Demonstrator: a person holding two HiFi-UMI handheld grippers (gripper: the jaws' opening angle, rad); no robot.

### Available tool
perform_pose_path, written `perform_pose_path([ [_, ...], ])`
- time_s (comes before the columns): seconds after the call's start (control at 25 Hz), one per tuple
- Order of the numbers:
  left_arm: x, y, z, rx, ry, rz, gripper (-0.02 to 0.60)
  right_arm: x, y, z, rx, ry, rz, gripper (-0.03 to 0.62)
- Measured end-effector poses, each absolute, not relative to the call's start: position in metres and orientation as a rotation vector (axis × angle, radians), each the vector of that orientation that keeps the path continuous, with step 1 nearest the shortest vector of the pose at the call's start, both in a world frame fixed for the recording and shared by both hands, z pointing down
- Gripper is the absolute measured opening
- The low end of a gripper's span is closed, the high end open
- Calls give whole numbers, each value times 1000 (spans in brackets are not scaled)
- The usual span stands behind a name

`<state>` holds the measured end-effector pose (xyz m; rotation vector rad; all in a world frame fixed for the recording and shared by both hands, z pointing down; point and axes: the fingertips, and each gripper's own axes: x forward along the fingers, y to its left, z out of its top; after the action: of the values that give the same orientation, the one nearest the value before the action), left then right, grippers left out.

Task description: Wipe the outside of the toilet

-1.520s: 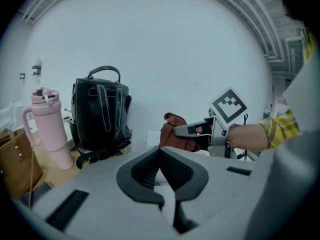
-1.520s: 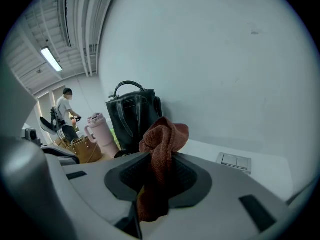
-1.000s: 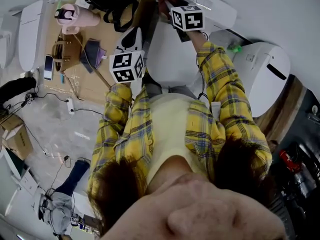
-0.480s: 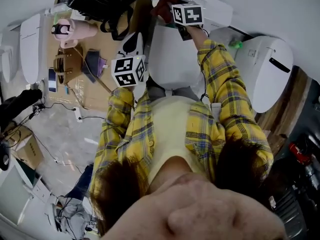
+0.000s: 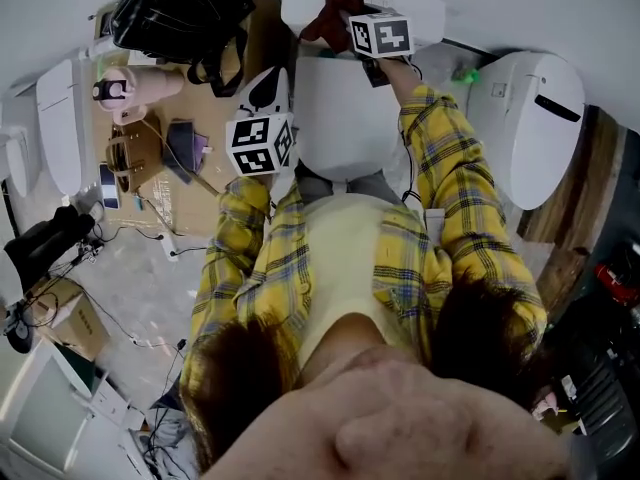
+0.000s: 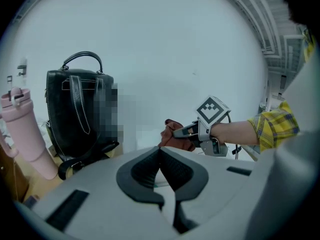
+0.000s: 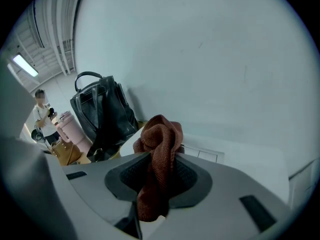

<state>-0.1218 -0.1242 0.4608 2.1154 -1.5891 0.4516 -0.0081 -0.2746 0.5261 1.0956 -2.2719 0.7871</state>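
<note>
The white toilet stands at the top middle of the head view, with its tank lid (image 5: 400,3) and closed seat lid (image 5: 345,118). My right gripper (image 5: 345,20) is shut on a brown cloth (image 5: 328,13) that rests on the left part of the tank lid. In the right gripper view the cloth (image 7: 160,149) hangs bunched between the jaws of the right gripper (image 7: 157,159), above the tank (image 7: 230,154). My left gripper (image 5: 270,76) hovers beside the toilet's left side. Its jaws are together and hold nothing (image 6: 160,151). The left gripper view shows the cloth (image 6: 172,134).
A black bag (image 5: 175,13), a pink tumbler (image 5: 130,88), a brown handbag (image 5: 135,148) and a phone (image 5: 108,183) lie on a wooden board left of the toilet. Other white toilets stand at the right (image 5: 540,118) and far left (image 5: 55,118). Cables run over the floor.
The head view has shifted, so more of the tank lid shows. The right gripper still holds the cloth on the lid's left part. The left gripper stays beside the toilet.
</note>
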Motion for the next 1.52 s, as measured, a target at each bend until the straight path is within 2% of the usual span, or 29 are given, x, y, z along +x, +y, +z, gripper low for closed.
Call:
perform_pose_path([
  [0.32,-96,-137,459,2179,-1522,472,8,14,-267,522,1097,-2276,748,121],
  [1.52,-33,-154,466,2274,-1385,502,8,174,-256,532,1411,-2095,832,121],
])
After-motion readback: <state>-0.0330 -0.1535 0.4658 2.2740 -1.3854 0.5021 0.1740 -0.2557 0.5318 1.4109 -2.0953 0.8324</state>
